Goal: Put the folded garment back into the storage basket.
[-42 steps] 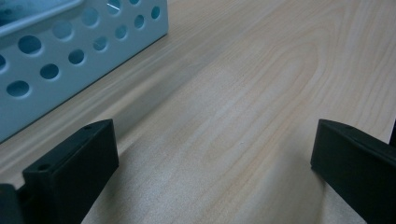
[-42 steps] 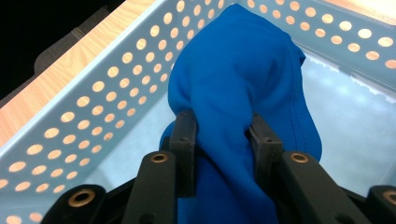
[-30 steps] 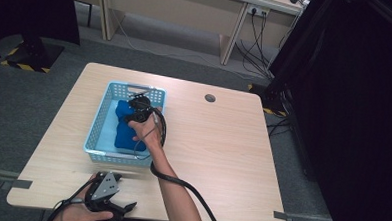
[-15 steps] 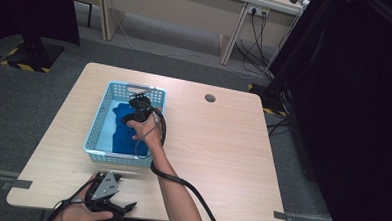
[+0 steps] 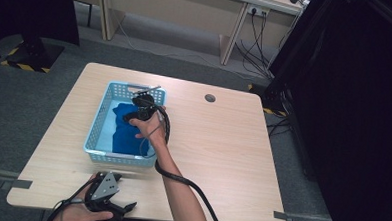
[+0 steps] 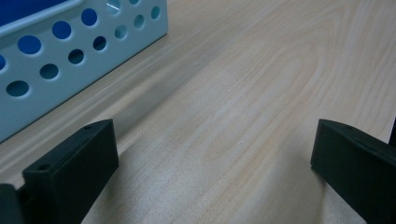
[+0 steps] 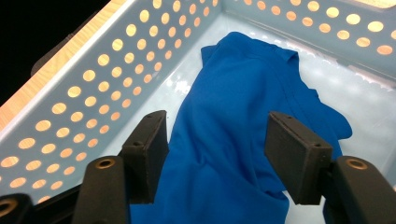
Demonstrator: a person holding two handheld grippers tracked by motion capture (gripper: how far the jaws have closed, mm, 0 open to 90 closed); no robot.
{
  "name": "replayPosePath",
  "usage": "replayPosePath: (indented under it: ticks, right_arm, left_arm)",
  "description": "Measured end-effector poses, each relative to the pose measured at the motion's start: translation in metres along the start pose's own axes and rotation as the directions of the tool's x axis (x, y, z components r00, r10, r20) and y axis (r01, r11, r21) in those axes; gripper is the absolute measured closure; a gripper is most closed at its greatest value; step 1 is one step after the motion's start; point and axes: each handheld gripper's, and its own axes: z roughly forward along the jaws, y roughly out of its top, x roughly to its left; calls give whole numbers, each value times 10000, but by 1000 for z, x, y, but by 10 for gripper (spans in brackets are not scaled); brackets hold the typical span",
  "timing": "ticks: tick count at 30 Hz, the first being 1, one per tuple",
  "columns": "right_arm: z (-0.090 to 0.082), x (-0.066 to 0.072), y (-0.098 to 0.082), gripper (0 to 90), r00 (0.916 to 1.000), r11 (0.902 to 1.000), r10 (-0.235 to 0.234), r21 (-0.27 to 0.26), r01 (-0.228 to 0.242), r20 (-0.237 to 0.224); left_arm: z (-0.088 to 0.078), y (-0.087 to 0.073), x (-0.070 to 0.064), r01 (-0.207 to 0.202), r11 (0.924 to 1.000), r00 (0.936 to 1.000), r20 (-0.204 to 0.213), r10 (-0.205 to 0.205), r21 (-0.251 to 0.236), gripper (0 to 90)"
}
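We record a light wooden table (image 5: 222, 141) with rounded corners, its pale grain running lengthwise, a small round cable hole (image 5: 210, 97) near the far edge and grey tape tabs (image 5: 16, 184) at its near corners. It stands on grey carpet (image 5: 44, 99); beyond it we note a second desk (image 5: 188, 10) with cables (image 5: 254, 48) hanging to the floor, a black-and-yellow striped stand base (image 5: 31, 53) at far left, and a dark curtain (image 5: 354, 107) closing off the right side of the room. On the table's left half sits a pale blue basket (image 5: 97, 131) with perforated walls, its long side running away from us. Inside it lies a blue cloth (image 7: 243, 121), crumpled, spread across the basket floor and lying toward its right wall. Our right gripper (image 7: 215, 154) hangs over the basket interior, pointing down at the cloth; its jaws have just been opening and stand apart, the cloth lying below and between them with the pads not pressing on it. Our left gripper (image 6: 210, 172) rests low at the table's near edge, just beside the basket's near wall, jaws spread wide over bare wood with nothing between them. A black cable (image 5: 190, 185) trails from the right gripper along the forearm.
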Motion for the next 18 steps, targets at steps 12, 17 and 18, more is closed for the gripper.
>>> replayPosePath:
  ticks: [12,17,18]
  right_arm:
    - [-6,0,-2,243,9990,9991,-418,17,418,-134]
    - [-11,1,-3,204,9982,9986,-532,-11,532,-287]
    - [-11,1,-3,199,9982,9987,-514,-44,513,-298]
  left_arm:
    - [0,0,0,-4,10000,10000,8,4,7,0]
    - [0,0,0,-1,10000,10000,11,1,7,0]
    - [0,0,0,1,10000,10000,13,-1,4,0]
